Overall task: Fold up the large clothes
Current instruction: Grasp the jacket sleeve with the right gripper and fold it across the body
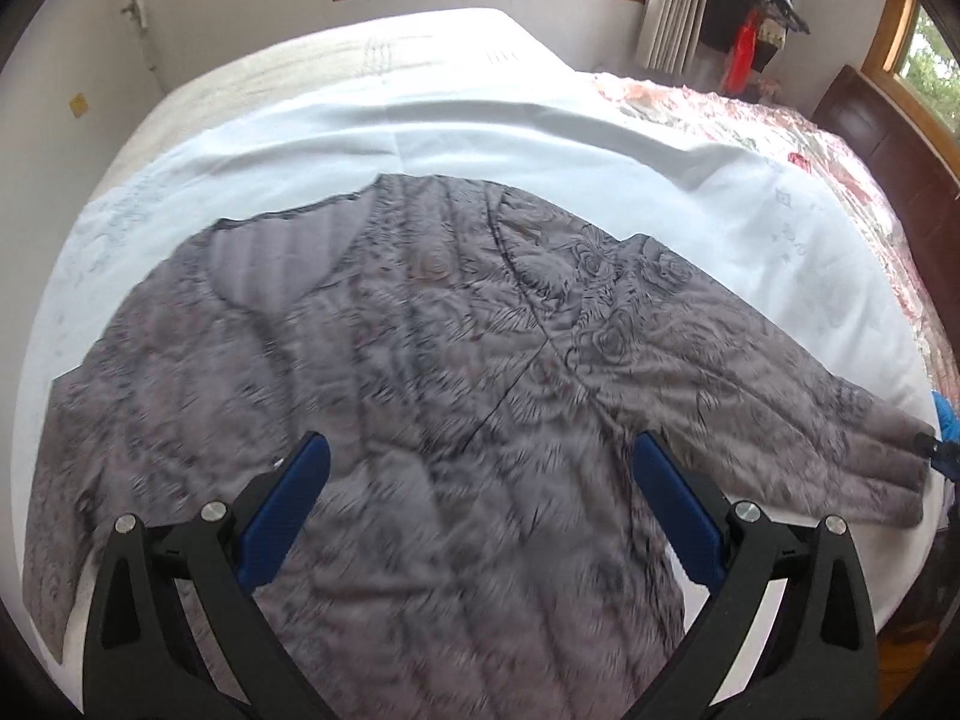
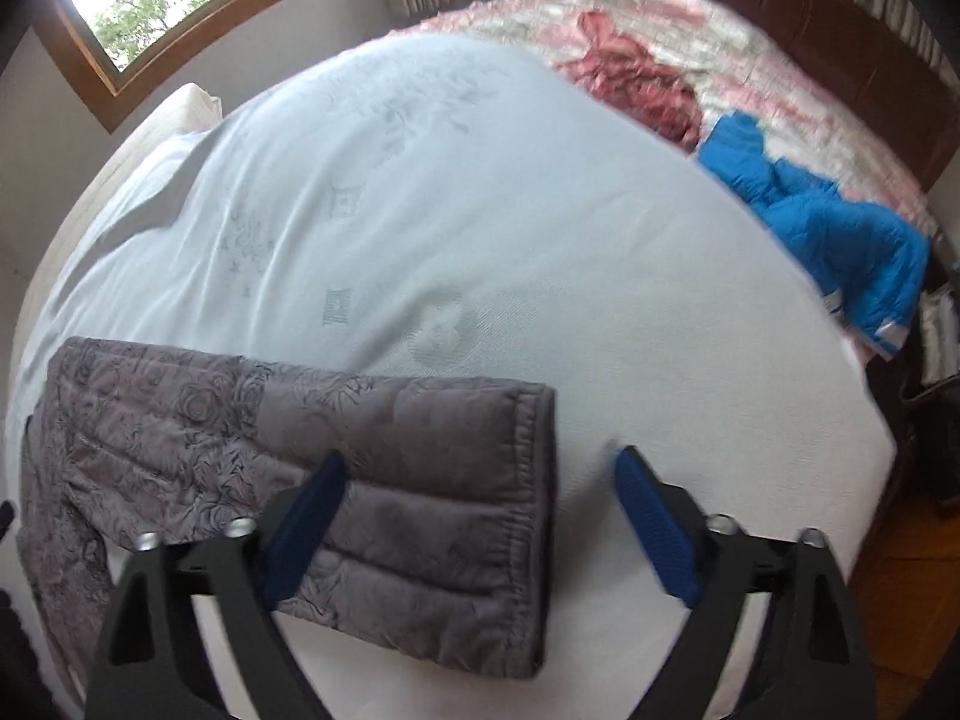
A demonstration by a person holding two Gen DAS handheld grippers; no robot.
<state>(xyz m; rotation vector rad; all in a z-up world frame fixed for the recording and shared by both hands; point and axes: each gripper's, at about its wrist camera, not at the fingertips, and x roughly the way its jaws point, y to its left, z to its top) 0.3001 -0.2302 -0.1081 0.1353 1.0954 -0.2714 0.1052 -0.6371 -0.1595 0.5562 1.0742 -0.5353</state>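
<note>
Blue jacket (image 2: 822, 228) lies well beyond grey coat (image 1: 420, 360)

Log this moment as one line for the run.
grey jacket flat on bed | left tongs open above it | right tongs open over sleeve cuff

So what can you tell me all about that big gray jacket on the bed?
The gray jacket is puffy and quilted, stitched in lines, with a dark rose-and-leaf print all over. It lies spread flat on the white sheet, sleeves stretched out to both sides. Its opening runs up the middle toward the neck. One sleeve ends in a gathered cuff near the bed's edge. The left tongs and right tongs hang open over it; whether they touch it cannot be told.
</note>
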